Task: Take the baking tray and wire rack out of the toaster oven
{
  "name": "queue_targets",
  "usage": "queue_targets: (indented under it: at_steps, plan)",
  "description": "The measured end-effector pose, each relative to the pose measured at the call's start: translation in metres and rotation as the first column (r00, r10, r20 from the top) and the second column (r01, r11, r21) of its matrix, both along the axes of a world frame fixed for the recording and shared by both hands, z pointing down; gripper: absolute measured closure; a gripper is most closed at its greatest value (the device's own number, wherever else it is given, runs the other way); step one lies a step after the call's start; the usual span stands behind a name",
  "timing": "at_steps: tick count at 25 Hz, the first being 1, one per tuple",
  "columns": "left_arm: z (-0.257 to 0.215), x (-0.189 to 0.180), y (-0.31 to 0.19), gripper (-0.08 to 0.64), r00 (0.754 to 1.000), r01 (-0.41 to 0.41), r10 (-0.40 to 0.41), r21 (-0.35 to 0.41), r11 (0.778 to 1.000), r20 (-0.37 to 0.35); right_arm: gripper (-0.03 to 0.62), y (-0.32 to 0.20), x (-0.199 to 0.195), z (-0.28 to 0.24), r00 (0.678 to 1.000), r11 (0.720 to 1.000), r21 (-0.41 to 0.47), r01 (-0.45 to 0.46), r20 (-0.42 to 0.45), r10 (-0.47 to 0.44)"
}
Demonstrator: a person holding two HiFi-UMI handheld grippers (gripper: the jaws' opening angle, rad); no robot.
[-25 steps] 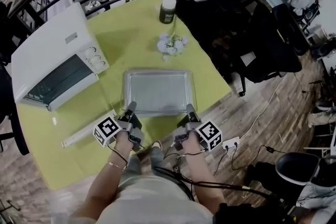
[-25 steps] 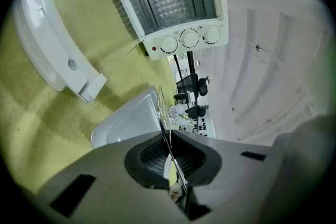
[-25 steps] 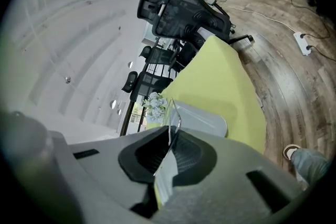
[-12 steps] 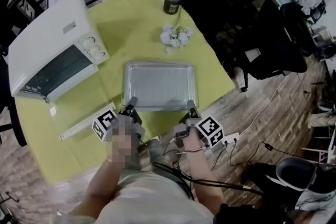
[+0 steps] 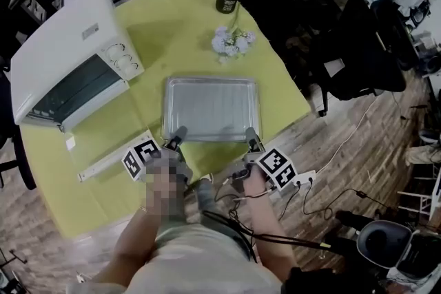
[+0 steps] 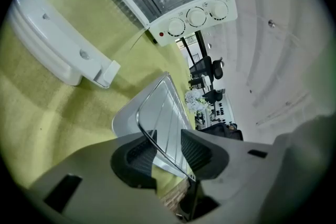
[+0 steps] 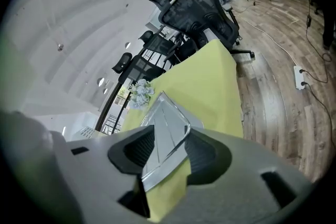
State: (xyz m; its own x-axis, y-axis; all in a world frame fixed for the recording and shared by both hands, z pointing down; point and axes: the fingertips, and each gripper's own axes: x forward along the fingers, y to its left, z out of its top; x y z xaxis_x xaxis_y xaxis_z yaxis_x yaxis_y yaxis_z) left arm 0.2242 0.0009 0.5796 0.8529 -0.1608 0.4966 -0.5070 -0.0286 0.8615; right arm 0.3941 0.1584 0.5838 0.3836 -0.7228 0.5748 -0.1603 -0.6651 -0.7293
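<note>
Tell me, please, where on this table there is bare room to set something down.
Bare cloth lies between the toaster oven and the flowers, and at the near-left corner below the white bar. It is crowded around the baking tray.

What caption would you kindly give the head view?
Left gripper and right gripper, jaws just opened, straddle the tray and rack.

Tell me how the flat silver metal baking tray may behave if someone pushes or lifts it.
The flat silver metal baking tray looks thin but rigid, so it probably lifts without sagging. On the yellow-green table top, it likely slides easily. The thin wire rack lying on it seems loose and may shift if tilted.
</note>
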Motion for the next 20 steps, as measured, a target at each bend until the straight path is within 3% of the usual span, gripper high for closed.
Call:
queue_targets:
  at_steps: [9,14,20]
  plan:
    - [0.014,-0.008,0.016,0.338,0.99,-0.085,0.087,-0.031,0.996,0.107,0.277,0.012,-0.001,0.01,0.995,0.984,-0.162,0.075,-0.06,-0.085]
    - [0.018,-0.012,0.022,0.306,0.981,-0.119,0.127,-0.059,0.991,0.147,0.267,0.019,-0.005,0.017,0.997,0.983,-0.171,0.06,-0.041,-0.068]
    - [0.022,-0.017,0.043,0.281,0.957,-0.211,0.228,-0.112,0.971,0.178,0.267,0.026,-0.011,0.024,0.998,0.984,-0.17,0.052,-0.03,-0.058]
